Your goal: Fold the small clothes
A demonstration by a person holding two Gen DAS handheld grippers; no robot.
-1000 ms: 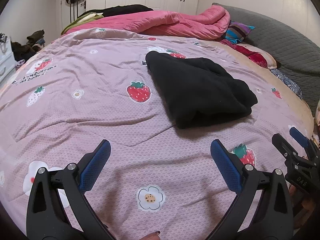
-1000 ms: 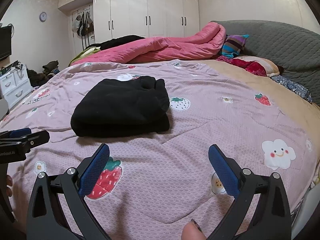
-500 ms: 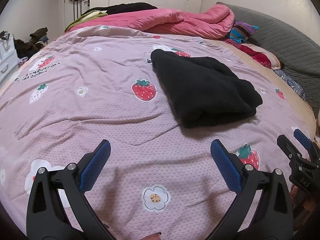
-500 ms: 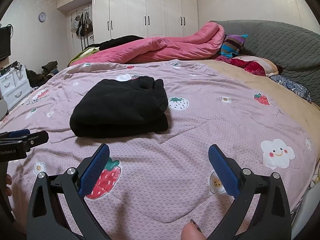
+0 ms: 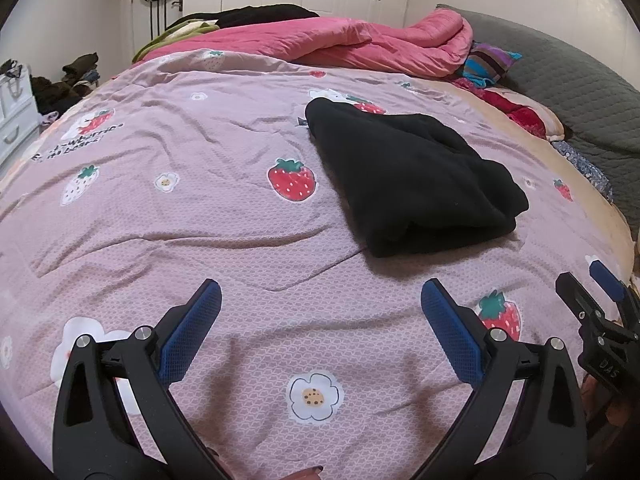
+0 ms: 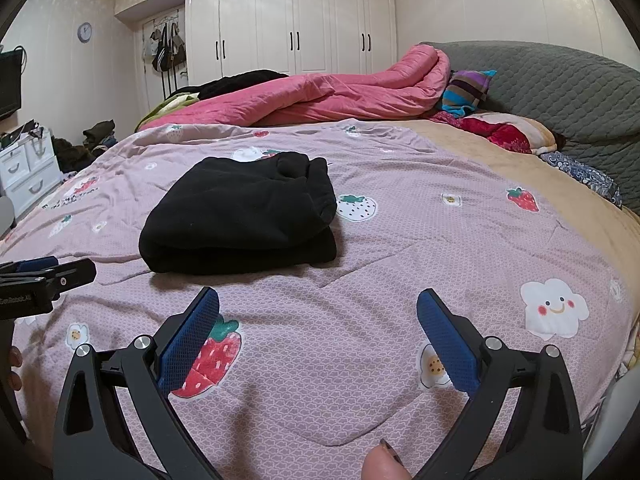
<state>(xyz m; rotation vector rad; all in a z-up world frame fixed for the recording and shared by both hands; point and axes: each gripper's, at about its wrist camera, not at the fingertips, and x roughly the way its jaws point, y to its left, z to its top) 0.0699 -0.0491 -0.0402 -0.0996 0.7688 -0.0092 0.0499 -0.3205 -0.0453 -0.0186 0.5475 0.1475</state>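
Note:
A black garment lies folded in a thick stack on the pink strawberry-print bedcover; it also shows in the right wrist view. My left gripper is open and empty, hovering above the cover short of the garment. My right gripper is open and empty, also short of the garment. The right gripper shows at the right edge of the left wrist view. The left gripper shows at the left edge of the right wrist view.
A crumpled pink duvet and dark clothes lie along the far side of the bed. A grey padded headboard and striped pillow are at the right. White wardrobes stand behind. White drawers stand at the left.
Both grippers have drifted slightly, so the garment sits a little differently in each view. Both stay open and empty. The garment has not moved.

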